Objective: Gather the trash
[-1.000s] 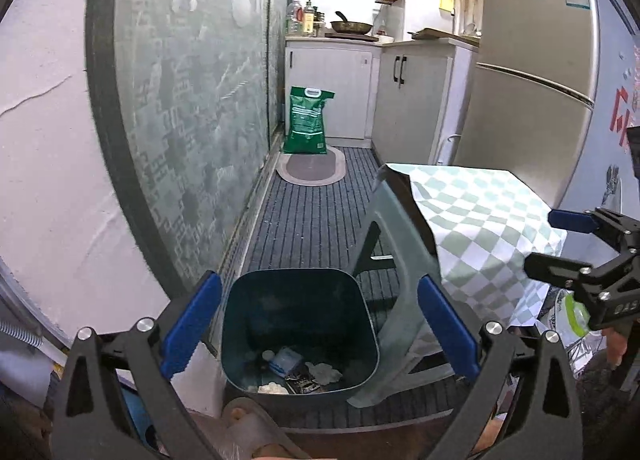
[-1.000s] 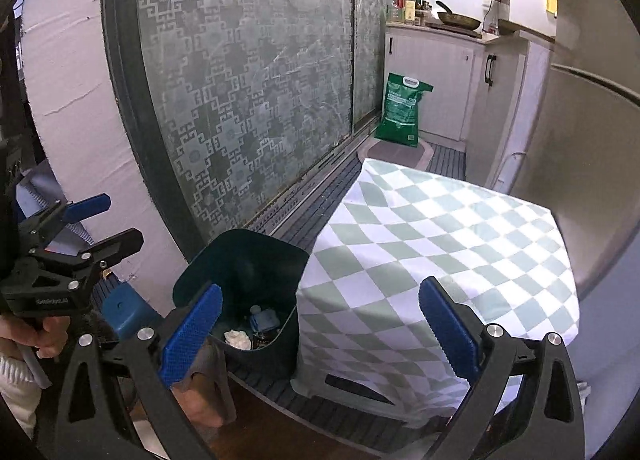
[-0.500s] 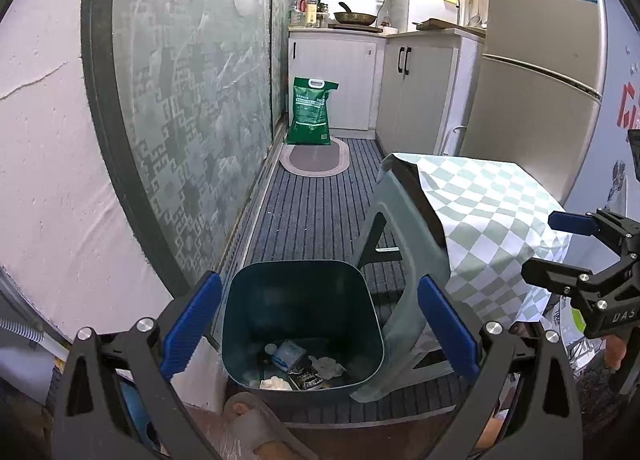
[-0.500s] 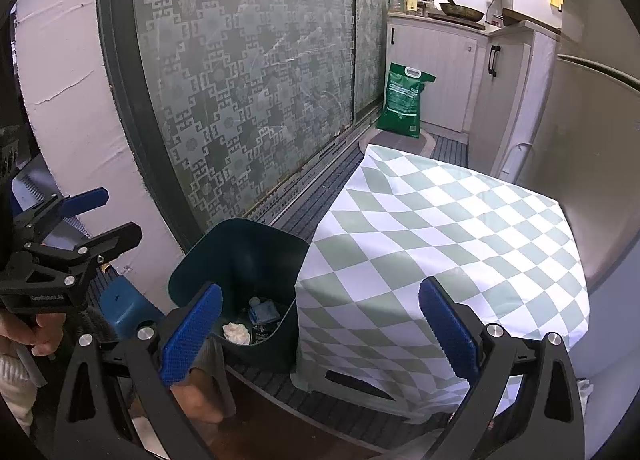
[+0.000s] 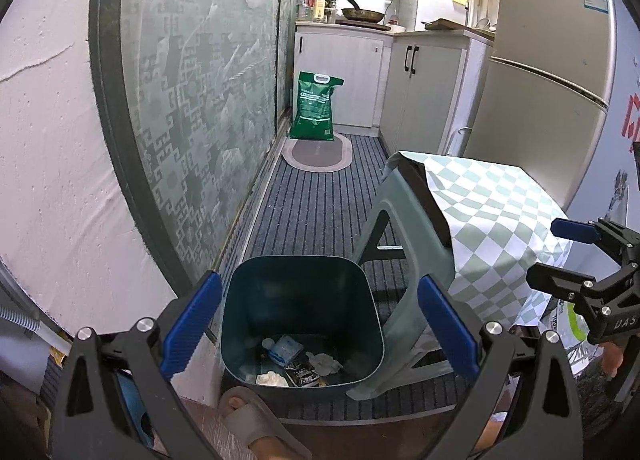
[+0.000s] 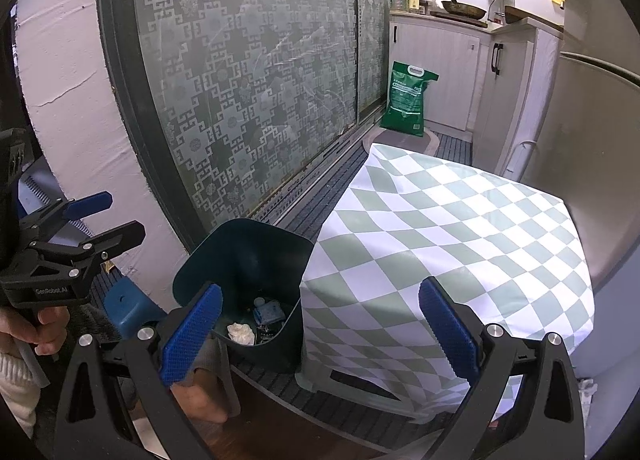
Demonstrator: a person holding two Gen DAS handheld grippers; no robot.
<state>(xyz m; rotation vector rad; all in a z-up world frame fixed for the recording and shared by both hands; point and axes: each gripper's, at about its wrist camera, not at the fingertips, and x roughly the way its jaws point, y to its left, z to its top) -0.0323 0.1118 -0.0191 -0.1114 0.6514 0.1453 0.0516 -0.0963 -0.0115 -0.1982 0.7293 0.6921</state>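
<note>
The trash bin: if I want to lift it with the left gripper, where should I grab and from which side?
Probably the near rim of the trash bin, coming straight down from above with the left gripper, one jaw inside and one outside. The wall is thin and open-topped; the body looks too wide to span. The stool crowds the right side.

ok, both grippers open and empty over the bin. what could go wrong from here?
1. The dark teal plastic bin stands tight against the grey plastic stool draped in a green-and-white checked cloth; a gripper reaching in could snag either.
2. A sandalled foot sits right at the bin's near rim, so a low left gripper could hit it.
3. The trash lies at the bottom, and the right gripper would have to reach deep.
</note>
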